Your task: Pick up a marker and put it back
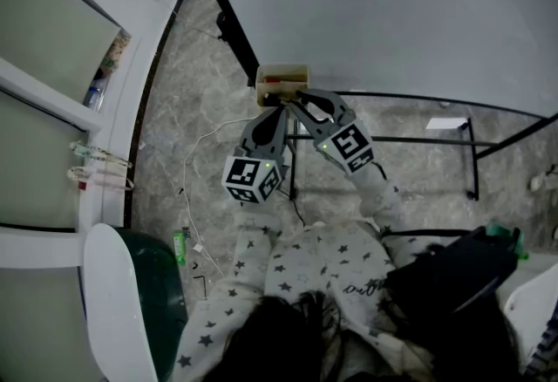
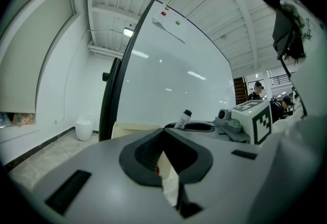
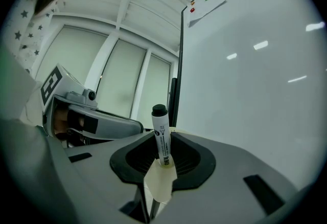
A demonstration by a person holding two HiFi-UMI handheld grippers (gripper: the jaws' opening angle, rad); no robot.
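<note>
In the right gripper view a white marker (image 3: 161, 136) with a black cap stands upright between the jaws of my right gripper (image 3: 161, 169), whose taped pads are shut on its lower end. The left gripper view shows the same marker (image 2: 183, 118) sticking up from the right gripper (image 2: 204, 127), beside a cream tray (image 2: 135, 128) at the foot of the whiteboard (image 2: 168, 80). In the head view both grippers reach to this tray (image 1: 282, 75): the left gripper (image 1: 272, 106) at its left, the right gripper (image 1: 295, 98) just beside it. The left gripper's (image 2: 166, 172) jaws look shut, with nothing held.
The whiteboard (image 1: 392, 5) stands on a black frame with floor rails (image 1: 471, 153). A white cable (image 1: 196, 167) trails over the marbled floor. A dark green bin (image 1: 161, 302) and a white seat back (image 1: 113, 302) are at the lower left, a black bag (image 1: 453, 276) at the lower right.
</note>
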